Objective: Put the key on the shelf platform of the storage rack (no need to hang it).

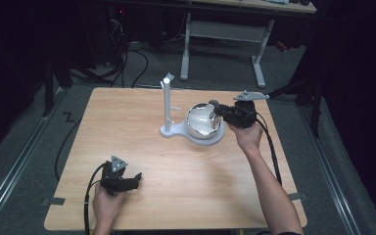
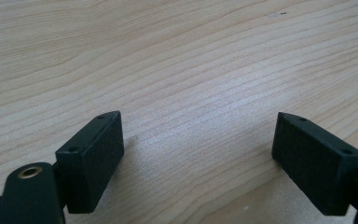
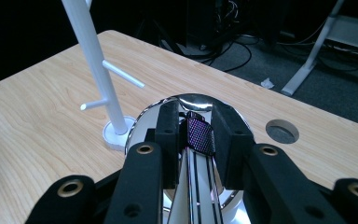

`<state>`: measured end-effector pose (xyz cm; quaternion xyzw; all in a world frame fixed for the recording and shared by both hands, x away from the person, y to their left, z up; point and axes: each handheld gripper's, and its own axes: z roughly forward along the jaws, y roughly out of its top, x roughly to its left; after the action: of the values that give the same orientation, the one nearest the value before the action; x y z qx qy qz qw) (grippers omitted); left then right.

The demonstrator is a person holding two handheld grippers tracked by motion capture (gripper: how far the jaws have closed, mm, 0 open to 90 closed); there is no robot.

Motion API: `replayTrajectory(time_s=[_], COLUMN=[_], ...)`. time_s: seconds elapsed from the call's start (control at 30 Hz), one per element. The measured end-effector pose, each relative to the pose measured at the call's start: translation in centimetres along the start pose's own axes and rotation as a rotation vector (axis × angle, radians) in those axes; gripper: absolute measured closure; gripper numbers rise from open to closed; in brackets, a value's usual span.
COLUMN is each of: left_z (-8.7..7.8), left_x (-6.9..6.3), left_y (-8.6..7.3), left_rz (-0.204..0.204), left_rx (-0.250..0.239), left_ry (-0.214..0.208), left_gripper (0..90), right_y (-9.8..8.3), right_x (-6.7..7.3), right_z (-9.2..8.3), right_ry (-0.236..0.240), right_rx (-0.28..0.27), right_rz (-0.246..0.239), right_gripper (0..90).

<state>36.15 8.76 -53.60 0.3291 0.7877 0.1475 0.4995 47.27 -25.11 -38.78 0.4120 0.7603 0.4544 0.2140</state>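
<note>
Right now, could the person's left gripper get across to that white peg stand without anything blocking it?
Probably yes. The left gripper sits open at the near edge of the table, with bare wood between it and the white peg stand. The right gripper, shut on the shiny bowl, is on the stand's far side.

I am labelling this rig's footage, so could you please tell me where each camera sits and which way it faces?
High view: above the person's side, looking forward and down on the table; both forearms show.
Left gripper view: rides the left gripper, facing bare wood; open jaws show.
Right gripper view: rides the right gripper, facing the shiny bowl; jaws close on its rim.
High and right gripper views share the white stand.
</note>
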Motion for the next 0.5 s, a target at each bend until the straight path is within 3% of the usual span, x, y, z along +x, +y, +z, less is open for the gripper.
replayTrajectory(time_s=[0.5], left_z=[0.0], left_x=[0.0], left_y=[0.0], left_rz=[0.001], left_rx=[0.001], left_ry=[0.0], left_gripper=[16.9], right_y=[-0.8], right_x=[0.1], right_z=[2.5], right_ry=[-0.039], right_rx=[0.058], right_rz=[-0.005], right_gripper=[74.0])
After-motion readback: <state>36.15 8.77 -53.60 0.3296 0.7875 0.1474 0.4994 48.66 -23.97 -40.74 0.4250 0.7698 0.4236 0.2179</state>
